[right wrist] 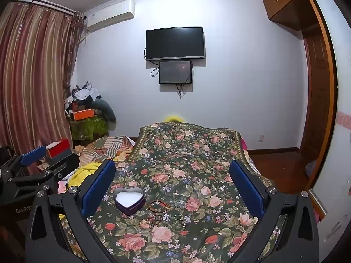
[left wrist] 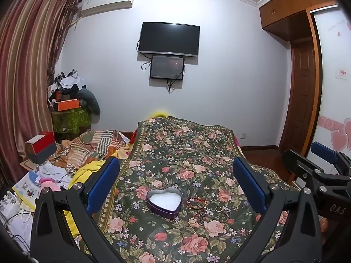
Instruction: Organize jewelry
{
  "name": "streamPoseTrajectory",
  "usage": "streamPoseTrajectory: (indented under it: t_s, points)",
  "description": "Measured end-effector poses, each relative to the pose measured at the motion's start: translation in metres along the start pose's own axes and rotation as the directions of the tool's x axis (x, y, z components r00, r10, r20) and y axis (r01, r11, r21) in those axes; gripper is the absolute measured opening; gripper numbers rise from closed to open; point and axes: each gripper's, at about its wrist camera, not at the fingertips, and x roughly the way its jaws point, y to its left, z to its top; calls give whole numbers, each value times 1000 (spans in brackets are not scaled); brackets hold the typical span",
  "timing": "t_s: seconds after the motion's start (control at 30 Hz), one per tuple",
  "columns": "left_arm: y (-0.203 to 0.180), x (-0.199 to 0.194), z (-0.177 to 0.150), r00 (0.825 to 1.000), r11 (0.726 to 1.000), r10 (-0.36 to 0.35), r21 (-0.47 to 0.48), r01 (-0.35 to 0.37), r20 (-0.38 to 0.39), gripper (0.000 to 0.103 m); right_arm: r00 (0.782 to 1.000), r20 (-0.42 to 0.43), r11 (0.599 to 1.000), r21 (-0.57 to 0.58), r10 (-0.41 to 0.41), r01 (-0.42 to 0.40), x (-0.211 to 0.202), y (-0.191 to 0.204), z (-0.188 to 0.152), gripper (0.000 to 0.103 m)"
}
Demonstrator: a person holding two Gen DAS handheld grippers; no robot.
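Now both grippers are hovering spread wide, grasping nothing. Ahead of the left gripper (left wrist: 176,172), a heart-shaped tin (left wrist: 164,201) is sitting on the floral cloth (left wrist: 175,144); just right of it, before the right gripper (right wrist: 172,175), a red bracelet (right wrist: 159,205) and gold ring (right wrist: 178,217) are lying.

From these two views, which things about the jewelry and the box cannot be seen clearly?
- Jewelry pieces beside the heart-shaped tin: the red bracelet and ring are too small in both views to count beads or see clasps.
- The small item below the ring in the right wrist view: too small to identify.
- Tin's lining: white, its material unclear.
- No lid is in view.
- Left tongs and right tongs: open, holding nothing.
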Motion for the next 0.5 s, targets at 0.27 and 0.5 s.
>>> streamPoseTrajectory:
  t_s: [0.27,0.5]
  points:
    - [-3,1,1,1000,1000,6,11,-6,-2,103,1000,1,1000,5,4,-4,0,-1,-1,103]
    - [-2,1,0,1000,1000,10,15,-10,-1,103,1000,-1,1000,10,13,-13,0,-4,3,103]
